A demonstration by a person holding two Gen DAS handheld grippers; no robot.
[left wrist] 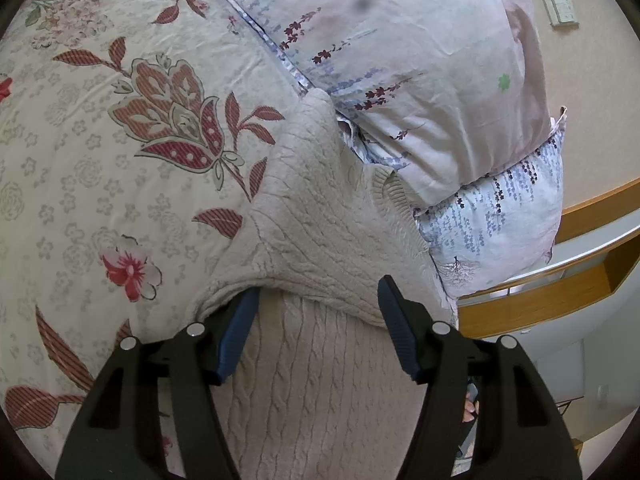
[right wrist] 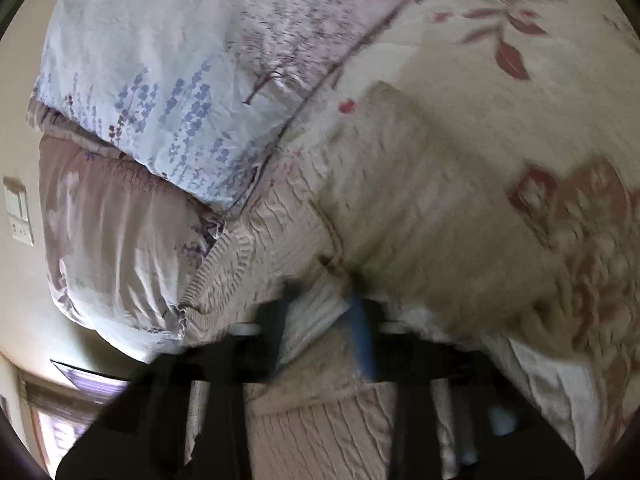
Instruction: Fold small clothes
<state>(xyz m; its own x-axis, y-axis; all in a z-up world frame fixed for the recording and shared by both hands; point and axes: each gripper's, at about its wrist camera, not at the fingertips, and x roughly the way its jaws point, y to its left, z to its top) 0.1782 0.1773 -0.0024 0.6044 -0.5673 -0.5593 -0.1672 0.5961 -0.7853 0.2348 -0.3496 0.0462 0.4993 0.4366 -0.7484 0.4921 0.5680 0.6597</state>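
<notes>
A beige cable-knit sweater (left wrist: 320, 216) lies on a floral bedspread (left wrist: 100, 152), partly folded over itself. My left gripper (left wrist: 320, 300) is open, its blue-padded fingers (left wrist: 394, 320) wide apart over the knit; the left finger's tip is tucked under a folded edge. In the right wrist view, which is motion-blurred, the sweater (right wrist: 400, 216) lies ahead and under my right gripper (right wrist: 326, 304). Its fingers (right wrist: 364, 336) stand moderately apart with knit fabric bunched between them; whether they clamp it is unclear.
A stack of pale floral pillows or duvets (left wrist: 420, 60) lies against the sweater's far edge, also in the right wrist view (right wrist: 160, 100). A wooden bed frame or shelf (left wrist: 560, 280) and a wall with switches (left wrist: 560, 0) are at the right.
</notes>
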